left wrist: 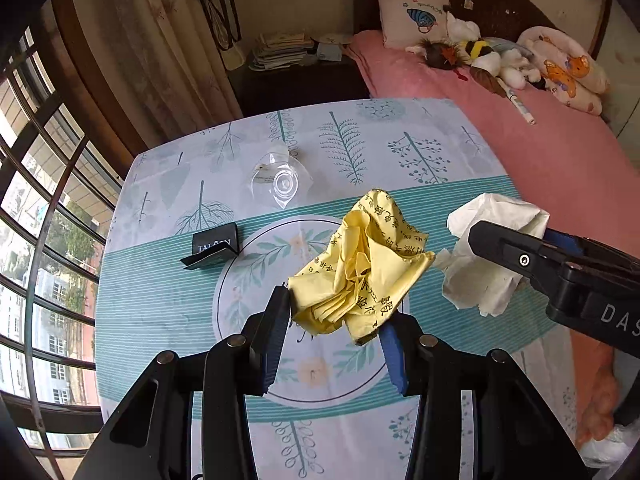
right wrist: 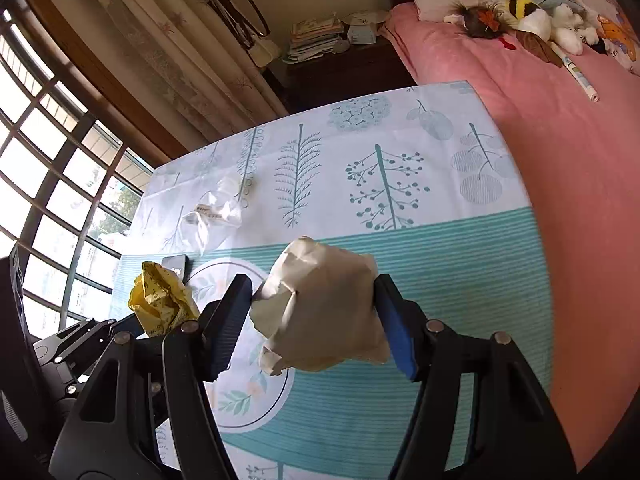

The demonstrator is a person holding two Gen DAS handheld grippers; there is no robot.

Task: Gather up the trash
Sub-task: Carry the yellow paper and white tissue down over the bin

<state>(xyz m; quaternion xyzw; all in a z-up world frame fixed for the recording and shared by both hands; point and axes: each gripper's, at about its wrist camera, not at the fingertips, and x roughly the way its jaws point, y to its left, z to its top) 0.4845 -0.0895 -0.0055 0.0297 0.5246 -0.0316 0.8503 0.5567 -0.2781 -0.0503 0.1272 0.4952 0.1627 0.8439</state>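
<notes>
Crumpled matt yellow printed paper (left wrist: 362, 268); crumpled soft white tissue (right wrist: 320, 312); clear glossy plastic wrapper (left wrist: 280, 182); matt black card box (left wrist: 214, 246); smooth printed tablecloth on desk (left wrist: 400, 148); ribbed blue jaw pads

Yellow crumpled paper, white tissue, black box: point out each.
Yellow crumpled paper (left wrist: 360, 268): left wrist view, its creased middle.
White tissue (right wrist: 320, 316): right wrist view, its front face.
Black box (left wrist: 214, 245): left wrist view, its lettered side.

We note two matching black grippers: left gripper (left wrist: 334, 312) and right gripper (right wrist: 314, 312) carry ribbed blue pads, silver pivot pins, white lettering "DAS".
</notes>
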